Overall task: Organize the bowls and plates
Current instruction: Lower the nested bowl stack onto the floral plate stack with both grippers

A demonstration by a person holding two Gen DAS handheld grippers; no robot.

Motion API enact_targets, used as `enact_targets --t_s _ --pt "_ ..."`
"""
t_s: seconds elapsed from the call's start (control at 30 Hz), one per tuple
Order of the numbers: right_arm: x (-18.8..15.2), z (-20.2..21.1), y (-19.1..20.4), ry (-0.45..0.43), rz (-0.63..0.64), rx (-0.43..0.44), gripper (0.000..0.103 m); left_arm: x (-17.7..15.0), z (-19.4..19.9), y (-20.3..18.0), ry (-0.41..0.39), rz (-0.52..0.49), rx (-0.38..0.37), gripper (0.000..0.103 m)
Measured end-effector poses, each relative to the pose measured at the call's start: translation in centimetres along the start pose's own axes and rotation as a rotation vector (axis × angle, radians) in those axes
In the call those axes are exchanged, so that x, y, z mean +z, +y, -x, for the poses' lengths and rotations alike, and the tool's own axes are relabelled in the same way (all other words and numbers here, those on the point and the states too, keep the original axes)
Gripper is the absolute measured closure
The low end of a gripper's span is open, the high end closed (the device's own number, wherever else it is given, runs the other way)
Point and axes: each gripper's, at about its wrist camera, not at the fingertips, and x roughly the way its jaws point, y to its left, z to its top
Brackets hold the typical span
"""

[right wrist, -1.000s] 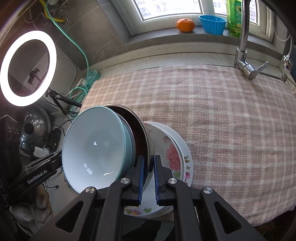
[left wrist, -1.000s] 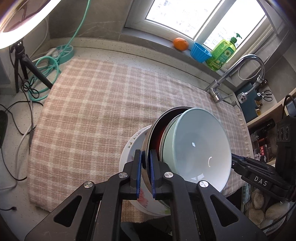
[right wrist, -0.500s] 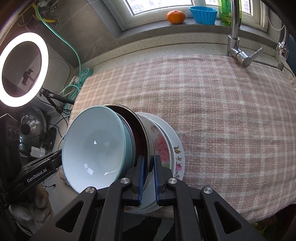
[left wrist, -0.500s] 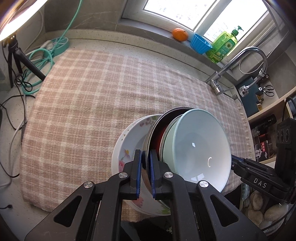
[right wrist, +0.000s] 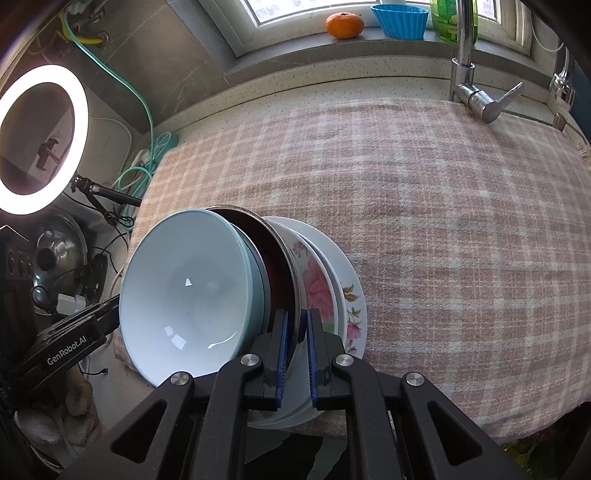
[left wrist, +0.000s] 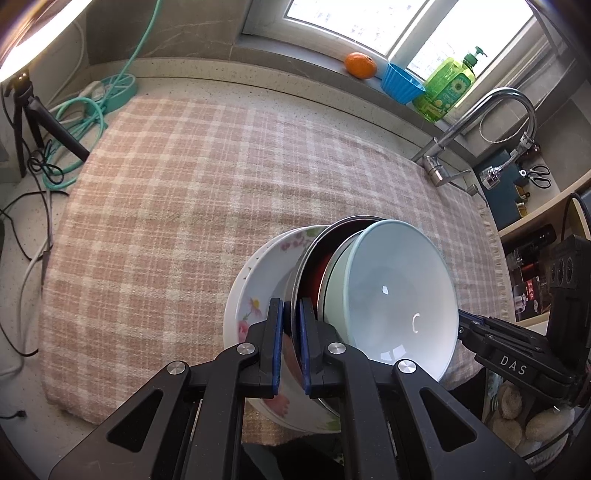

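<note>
The left gripper has its jaws drawn narrow and clamped on the rim of the metal bowl. The right gripper grips the same rim from the opposite side, jaws equally narrow. The metal bowl is tilted steeply, its dark red interior facing the light blue bowl, which is nested inside it. Behind the metal bowl, floral plates lie stacked at the near edge of the plaid cloth covering the tabletop; whether the bowl touches the plates cannot be determined. Beyond the cloth, a faucet rises at the far edge. On the window sill stand an orange, a blue cup and a green soap bottle. A ring light stands to one side.
</note>
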Motion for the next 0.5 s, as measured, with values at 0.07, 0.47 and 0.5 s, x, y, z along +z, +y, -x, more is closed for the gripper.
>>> enact_targets --t_s 0.07,0.47,0.5 --pt "0.0 0.0 0.0 -0.003 -0.001 0.001 0.094 0.0 0.1 0.0 -0.005 -0.007 0.001 0.096" --pt "-0.3 0.8 0.0 -0.039 -0.005 -0.004 0.092 -0.3 1.2 0.1 -0.031 -0.030 0.007 0.095" --pt "-0.3 1.0 0.0 -0.044 -0.007 -0.006 0.092 -0.4 1.4 0.1 -0.034 -0.033 0.007 0.095"
